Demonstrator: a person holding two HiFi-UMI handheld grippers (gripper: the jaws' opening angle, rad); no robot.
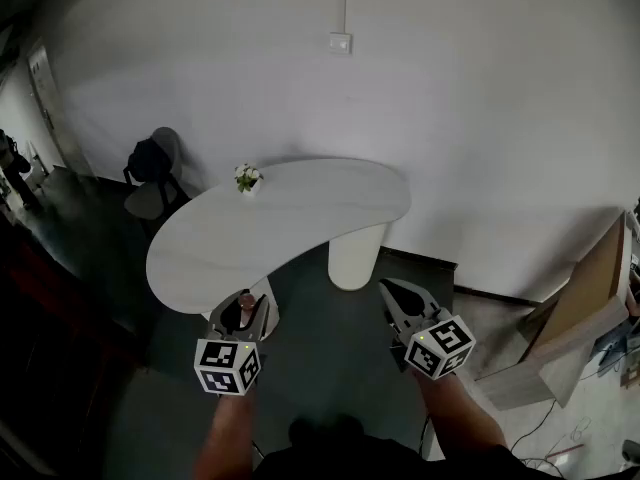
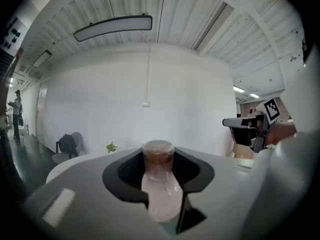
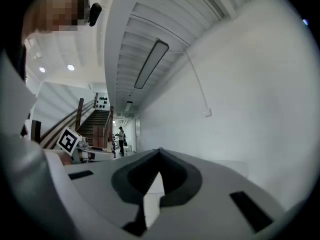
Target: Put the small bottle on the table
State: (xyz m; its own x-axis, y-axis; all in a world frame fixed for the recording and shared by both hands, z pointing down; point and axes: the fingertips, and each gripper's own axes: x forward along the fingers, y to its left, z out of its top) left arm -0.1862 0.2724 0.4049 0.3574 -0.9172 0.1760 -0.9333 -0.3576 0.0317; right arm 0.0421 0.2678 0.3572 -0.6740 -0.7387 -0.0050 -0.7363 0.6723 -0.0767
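White table (image 1: 300,218) sits just ahead, its near edge closest to left gripper (image 1: 243,313), which grips the bottle (image 2: 159,184) upright; right gripper (image 1: 390,293) closed, empty, farther off

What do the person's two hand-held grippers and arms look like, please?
The left hand-held gripper and the right hand-held gripper each have two grey jaws with black inner linings, narrowing toward the tips. Behind each sits a white cube printed with black square markers. The forearms are bare of sleeves; dark clothing shows lower down. No cables are visible.
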